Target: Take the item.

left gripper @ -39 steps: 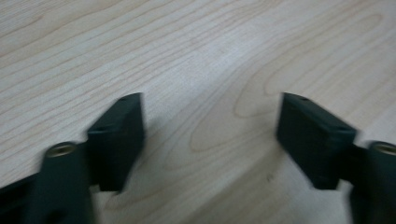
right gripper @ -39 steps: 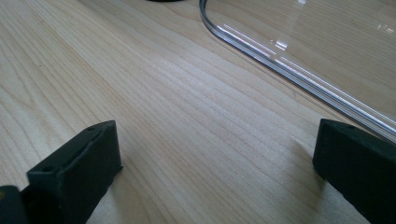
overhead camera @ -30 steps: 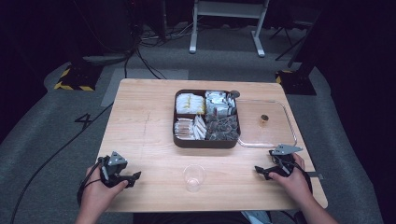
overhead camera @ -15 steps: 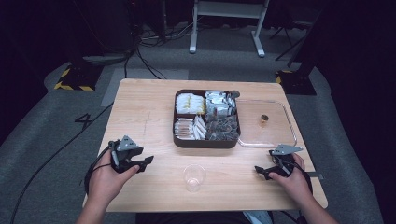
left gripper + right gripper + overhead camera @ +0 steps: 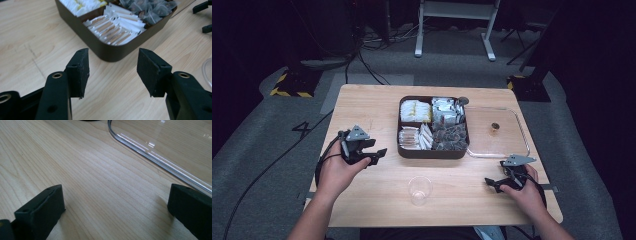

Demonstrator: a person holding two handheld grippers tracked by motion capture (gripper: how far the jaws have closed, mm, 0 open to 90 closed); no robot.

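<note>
A dark brown compartment box [image 5: 404,150] of sachets and tea bags stands at the table's middle. Its clear lid [image 5: 507,145] lies flat just to its right. A clear plastic cup [image 5: 419,190] stands upright near the front edge. My left gripper [image 5: 377,156] hovers left of the box, open and holding nothing. In the left gripper view the left gripper [image 5: 113,53] points at the box's near corner [image 5: 105,50], where white sachets [image 5: 117,27] lie. My right gripper [image 5: 491,185] rests on the table at the front right, open. The right gripper [image 5: 116,192] frames bare wood just before the lid's rim [image 5: 140,147].
The wooden table [image 5: 362,105] has bare room along its left side and front. A small round knob [image 5: 495,126] sits on the lid. The cup's rim [image 5: 207,72] shows at the right edge of the left gripper view. Cables cross the floor beyond.
My left gripper has risen from the front left edge and moved forward and right toward the box. The right gripper has stayed where it was.
</note>
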